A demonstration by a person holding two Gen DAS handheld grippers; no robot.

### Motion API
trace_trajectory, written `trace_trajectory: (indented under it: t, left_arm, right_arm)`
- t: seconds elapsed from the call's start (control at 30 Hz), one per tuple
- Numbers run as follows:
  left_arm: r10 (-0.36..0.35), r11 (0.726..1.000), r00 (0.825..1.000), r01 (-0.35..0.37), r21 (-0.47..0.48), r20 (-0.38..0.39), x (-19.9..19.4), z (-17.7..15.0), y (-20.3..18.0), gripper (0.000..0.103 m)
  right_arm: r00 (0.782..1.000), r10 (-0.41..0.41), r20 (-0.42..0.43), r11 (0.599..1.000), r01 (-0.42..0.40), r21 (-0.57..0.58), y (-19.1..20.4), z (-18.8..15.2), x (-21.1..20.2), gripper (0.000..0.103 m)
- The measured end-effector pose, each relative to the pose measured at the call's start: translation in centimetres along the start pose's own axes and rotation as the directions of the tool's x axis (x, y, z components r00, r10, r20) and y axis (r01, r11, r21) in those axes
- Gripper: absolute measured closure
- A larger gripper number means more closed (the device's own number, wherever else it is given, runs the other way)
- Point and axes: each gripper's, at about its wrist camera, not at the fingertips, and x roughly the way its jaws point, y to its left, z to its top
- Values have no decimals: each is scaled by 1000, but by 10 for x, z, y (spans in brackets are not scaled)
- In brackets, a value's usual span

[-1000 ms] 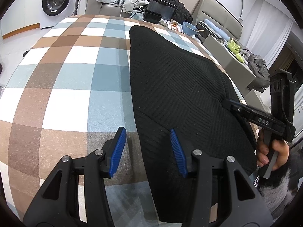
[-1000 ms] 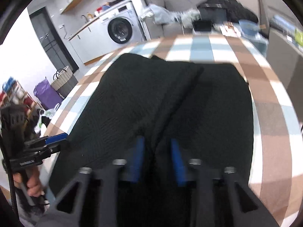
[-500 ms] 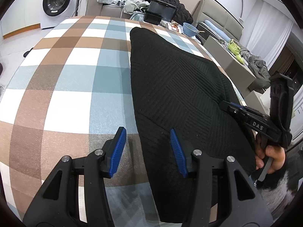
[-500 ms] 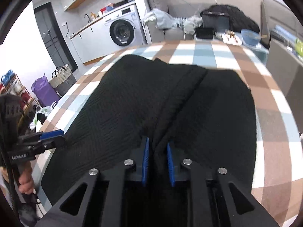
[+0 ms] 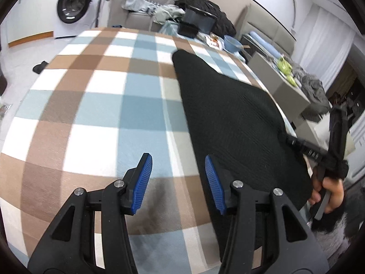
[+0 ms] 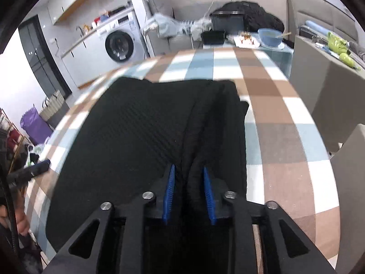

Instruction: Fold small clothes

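Observation:
A black knit garment (image 5: 230, 123) lies on the checked tablecloth (image 5: 95, 105); it also fills the middle of the right wrist view (image 6: 141, 137). My left gripper (image 5: 178, 171) is open and empty, just above the cloth at the garment's near left edge. My right gripper (image 6: 189, 178) is shut on a raised fold of the garment at its near edge. The right gripper also shows at the right of the left wrist view (image 5: 303, 148), at the garment's right edge. The left gripper shows at the far left of the right wrist view (image 6: 34, 171).
A washing machine (image 5: 73, 6) stands beyond the table's far left. A black box (image 5: 196, 22) and a blue bowl (image 5: 232, 43) sit at the table's far end. A grey cabinet (image 5: 285, 86) with clothes stands to the right. A purple bag (image 6: 34, 125) sits on the floor.
My right gripper has closed tighter on the garment's fold and pulled it, bunching the right part inwards. My left gripper has shifted slightly left, off the garment's edge, still open.

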Motion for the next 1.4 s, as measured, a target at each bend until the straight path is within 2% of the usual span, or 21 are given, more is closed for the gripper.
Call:
trace_trajectory:
  t: [0.03, 0.07, 0.13, 0.2, 0.27, 0.4, 0.57, 0.77, 0.8, 0.83, 1.0, 1.4]
  left_arm:
    - [-1, 1000, 1000, 1, 16, -7, 3, -2, -3, 58]
    - [0, 1000, 1000, 0, 23, -11, 5, -2, -6, 58]
    - [-8, 1000, 1000, 8, 20, -25, 13, -4, -8, 58]
    - [-16, 1000, 999, 16, 17, -36, 19, -4, -11, 58]
    - [-22, 1000, 998, 23, 16, -50, 27, -5, -15, 58]
    - [-31, 999, 997, 34, 42, -66, 36, -7, -24, 58]
    - [-27, 998, 998, 31, 52, -63, 34, -10, -28, 58]
    - [-51, 994, 997, 55, 90, -52, 34, -17, -36, 58]
    - [-52, 993, 997, 57, 102, -51, 35, -19, -37, 59]
    - [-56, 992, 997, 61, 109, -50, 36, -20, -38, 66]
    - [-54, 996, 997, 58, 63, -56, 37, -19, -28, 67]
    - [36, 999, 999, -35, 4, -11, 11, -11, 12, 67]
  right_arm:
    - [1000, -6, 8, 1000, 6, 4, -2, 0, -4, 57]
    - [999, -14, 34, 1000, 13, 17, -5, 0, -12, 52]
    - [998, -12, 55, 999, 10, 39, -13, -3, -22, 50]
    - [999, 3, 45, 998, -6, 68, -24, -9, -29, 50]
    - [998, 58, 26, 994, -60, 93, -35, -16, -30, 50]
    - [991, 137, -5, 987, -136, 88, -33, -25, -22, 51]
    - [989, 144, -28, 986, -141, 91, -23, -27, -7, 59]
    - [992, 118, -39, 992, -117, 45, -13, -29, -4, 60]
    - [992, 117, -39, 992, -116, 45, -12, -29, -4, 60]
    - [992, 117, -40, 992, -115, 43, -12, -28, -3, 60]
    - [990, 127, -56, 992, -126, 11, -2, -25, 3, 60]
    - [982, 165, -91, 984, -170, -48, 48, -4, 35, 60]
